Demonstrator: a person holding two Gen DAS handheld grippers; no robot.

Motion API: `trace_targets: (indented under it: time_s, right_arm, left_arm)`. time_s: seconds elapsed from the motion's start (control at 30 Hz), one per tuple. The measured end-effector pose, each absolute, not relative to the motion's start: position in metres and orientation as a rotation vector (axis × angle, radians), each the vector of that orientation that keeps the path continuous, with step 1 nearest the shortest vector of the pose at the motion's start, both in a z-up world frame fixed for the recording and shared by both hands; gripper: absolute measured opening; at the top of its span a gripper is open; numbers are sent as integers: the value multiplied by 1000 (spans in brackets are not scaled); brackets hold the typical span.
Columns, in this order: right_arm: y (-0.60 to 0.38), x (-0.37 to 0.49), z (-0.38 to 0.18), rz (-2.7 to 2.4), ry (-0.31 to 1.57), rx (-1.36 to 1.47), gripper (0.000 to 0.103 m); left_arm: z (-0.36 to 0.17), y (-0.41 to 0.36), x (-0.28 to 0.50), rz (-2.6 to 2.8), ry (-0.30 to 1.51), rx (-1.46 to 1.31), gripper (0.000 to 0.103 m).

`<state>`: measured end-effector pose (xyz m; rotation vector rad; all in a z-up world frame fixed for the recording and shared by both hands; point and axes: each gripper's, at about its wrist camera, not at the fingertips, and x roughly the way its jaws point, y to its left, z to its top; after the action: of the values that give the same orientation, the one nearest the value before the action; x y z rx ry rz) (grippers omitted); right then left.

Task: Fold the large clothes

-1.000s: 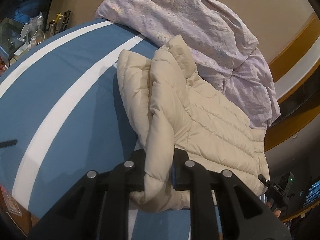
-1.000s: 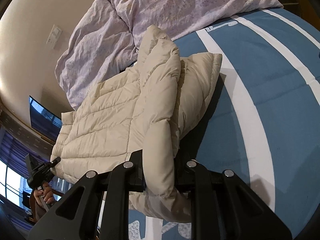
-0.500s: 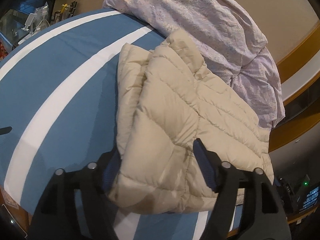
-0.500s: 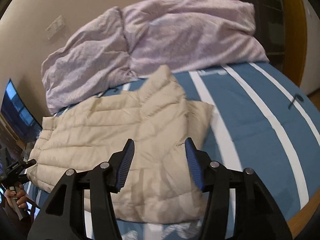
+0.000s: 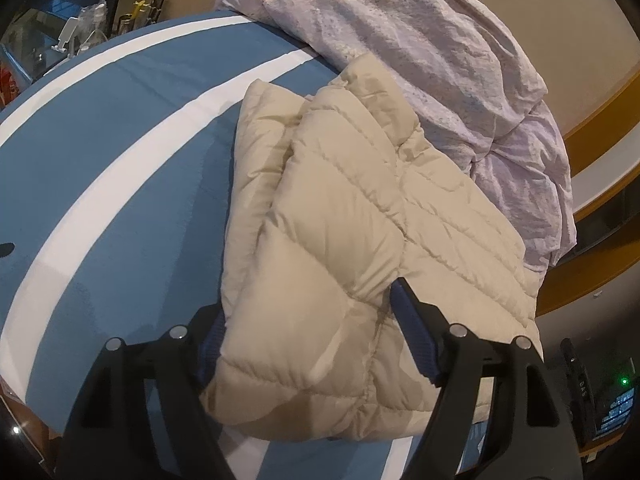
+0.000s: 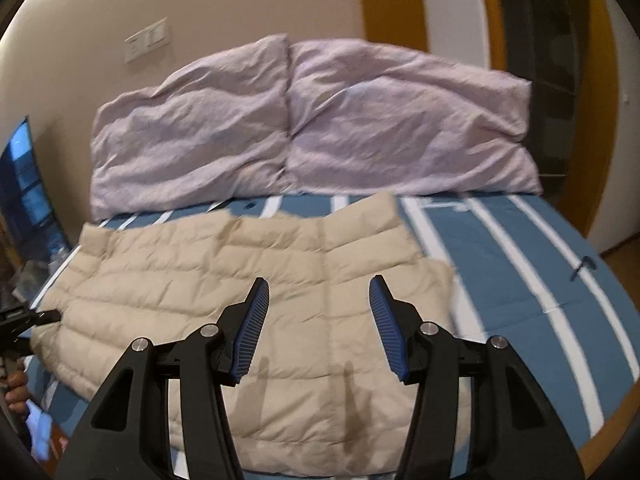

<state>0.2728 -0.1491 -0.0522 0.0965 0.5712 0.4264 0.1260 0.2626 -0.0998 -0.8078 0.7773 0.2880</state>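
Observation:
A cream quilted puffer jacket (image 5: 360, 232) lies on the blue and white striped bed (image 5: 112, 152), with one side folded over onto the body. My left gripper (image 5: 308, 328) is open, its jaws spread on either side of the folded edge, which bulges between them. In the right wrist view the jacket (image 6: 224, 272) lies flat across the bed. My right gripper (image 6: 318, 320) is open and empty, lifted above the jacket's near edge.
A crumpled lilac duvet (image 6: 304, 120) is heaped along the wall behind the jacket; it also shows in the left wrist view (image 5: 440, 48). A cluttered side table (image 5: 72, 40) stands beyond the bed's far corner. A screen (image 6: 24, 184) stands at the left.
Both grippers were shut on the folded jacket edge one second ago and have since opened and let it go. The right gripper has lifted and pulled back; the jacket now lies flat.

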Motion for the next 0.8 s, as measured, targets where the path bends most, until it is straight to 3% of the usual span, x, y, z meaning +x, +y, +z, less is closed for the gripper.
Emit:
trace_targets:
  time_s: [0.5,0.77,0.8]
  right_arm:
    - [-166,270,-110,405,714,65,53]
    - [-165,272,-123,424,737,71,53]
    - [-166,272,-123,429,737,77,53]
  left_arm:
    - [-105,257,126,310,772,-849,74]
    - [-104,256,132,257,775,-889,22]
    - [-100,256,132,249,768,-889,20]
